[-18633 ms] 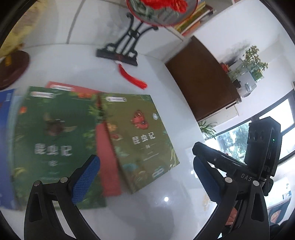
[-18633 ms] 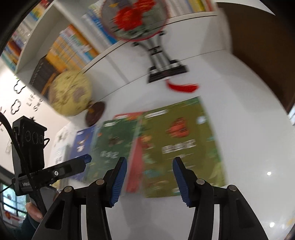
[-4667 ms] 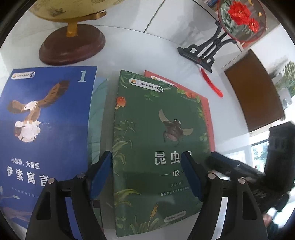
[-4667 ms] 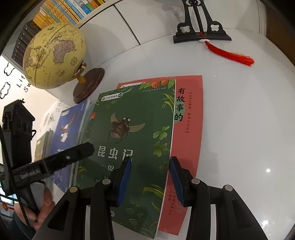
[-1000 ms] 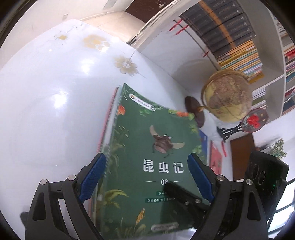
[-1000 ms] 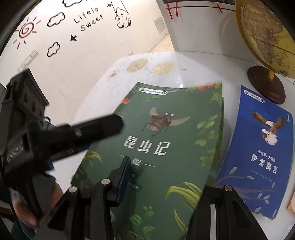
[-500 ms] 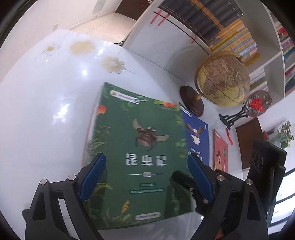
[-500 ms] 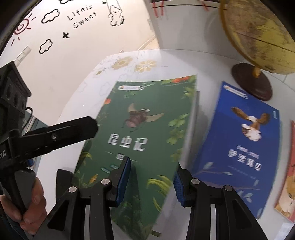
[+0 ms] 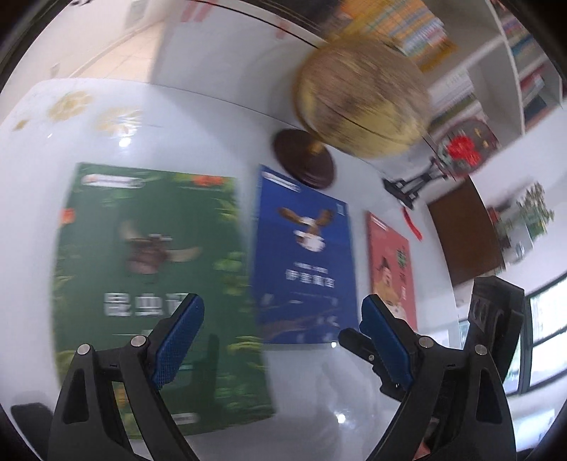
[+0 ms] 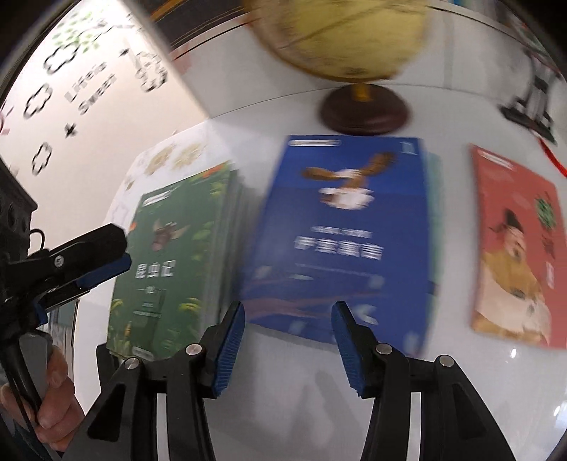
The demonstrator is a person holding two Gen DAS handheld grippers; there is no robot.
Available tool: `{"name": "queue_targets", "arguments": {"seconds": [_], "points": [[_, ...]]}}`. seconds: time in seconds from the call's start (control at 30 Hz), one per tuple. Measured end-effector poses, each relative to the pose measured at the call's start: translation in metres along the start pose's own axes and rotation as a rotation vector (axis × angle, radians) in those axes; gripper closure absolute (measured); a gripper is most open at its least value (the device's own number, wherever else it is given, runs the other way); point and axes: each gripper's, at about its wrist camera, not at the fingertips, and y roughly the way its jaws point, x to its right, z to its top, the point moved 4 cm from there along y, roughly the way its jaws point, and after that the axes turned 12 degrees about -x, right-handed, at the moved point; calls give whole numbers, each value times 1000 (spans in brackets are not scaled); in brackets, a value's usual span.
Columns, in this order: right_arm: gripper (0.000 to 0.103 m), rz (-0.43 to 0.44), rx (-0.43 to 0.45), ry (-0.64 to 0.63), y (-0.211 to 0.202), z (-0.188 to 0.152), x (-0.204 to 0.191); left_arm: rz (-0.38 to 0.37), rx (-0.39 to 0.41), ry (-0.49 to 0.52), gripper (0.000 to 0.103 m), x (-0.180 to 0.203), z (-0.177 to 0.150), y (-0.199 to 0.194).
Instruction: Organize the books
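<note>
room: white wall with cloud drawings and blurred lettering on one side, bookshelves (image 9: pixel 418 32) packed with spines at the back, brown cabinet (image 9: pixel 464 230) and a window off to the side.
surface: glossy white table (image 9: pixel 149 138), pale flower prints near its far corner, light spots reflected in it.
green book (image 9: pixel 152 283): flat on the table, beetle on the cover, topmost on a stack whose page edges show along its side in the right wrist view; blurred.
blue book (image 9: pixel 304 255): flat just beside the green one, a narrow strip of table between them, bird on the cover; its far edge close to the globe's foot.
red book (image 9: pixel 389 262): flat, further along the same row, apart from the blue one; figure in yellow on the cover.
globe (image 9: pixel 361 103): yellowish, on a round dark wooden foot behind the blue book; smeared by motion.
ornament stand (image 9: pixel 411 184): black, holds a round red-flowered piece, red tassel beside it.
left gripper (image 9: pixel 280 337): above the near edge of the books, jaws spread wide, nothing between the blue pads.
right gripper (image 10: pixel 287 344): above the near edge of the blue book, jaws just opening, parted, nothing pinched.
hand (image 10: pixel 53 400): on the left gripper's handle, at the right wrist view's lower left.
</note>
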Motion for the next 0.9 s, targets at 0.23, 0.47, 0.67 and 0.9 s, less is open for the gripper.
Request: {"name": "queue_targets", "arguments": {"seconds": [0.23, 0.47, 0.67, 0.9], "points": [[50, -5, 38, 180, -21, -26, 72, -7, -66, 84, 13, 60, -6, 34], [50, -13, 41, 258, -42, -49, 138, -7, -122, 131, 13, 120, -18, 71], [50, -23, 48, 276, -64, -56, 183, 8, -143, 153, 13, 164, -22, 97], [50, -25, 50, 292, -92, -56, 235, 28, -143, 132, 13, 195, -23, 121]]}}
